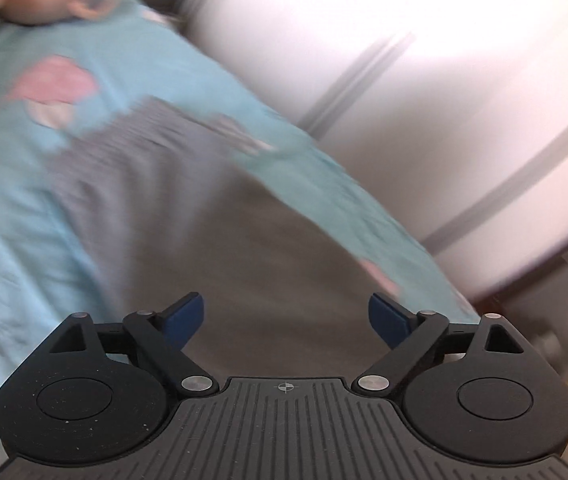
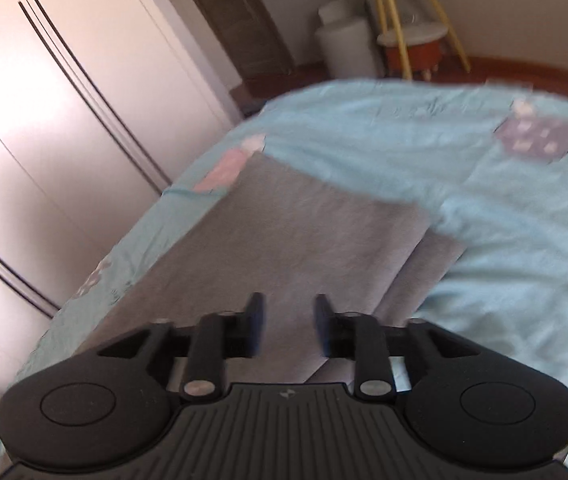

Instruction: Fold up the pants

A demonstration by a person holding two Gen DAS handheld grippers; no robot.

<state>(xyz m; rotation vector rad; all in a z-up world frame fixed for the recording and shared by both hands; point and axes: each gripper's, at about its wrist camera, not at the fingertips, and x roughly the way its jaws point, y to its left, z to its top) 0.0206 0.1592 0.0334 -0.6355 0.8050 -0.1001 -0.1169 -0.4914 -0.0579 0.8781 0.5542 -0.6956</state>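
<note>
While both frames were smeared by motion blur, the grey pants (image 2: 308, 240) could be made out lying flat on the pale blue bedsheet (image 2: 504, 200), apparently folded lengthwise, with one layer's edge stepped out at the right. The left gripper (image 1: 286, 316) hung above the cloth with its fingers wide apart and empty; the right gripper (image 2: 288, 326) hovered near the near part of the pants, fingers parted more narrowly, nothing between them. White wardrobe doors (image 2: 63, 120) stood at the left. Judging by this, the next fold would go best if both grippers pinched matching corners, lifted evenly, and aligned the offset edges before pressing.
</note>
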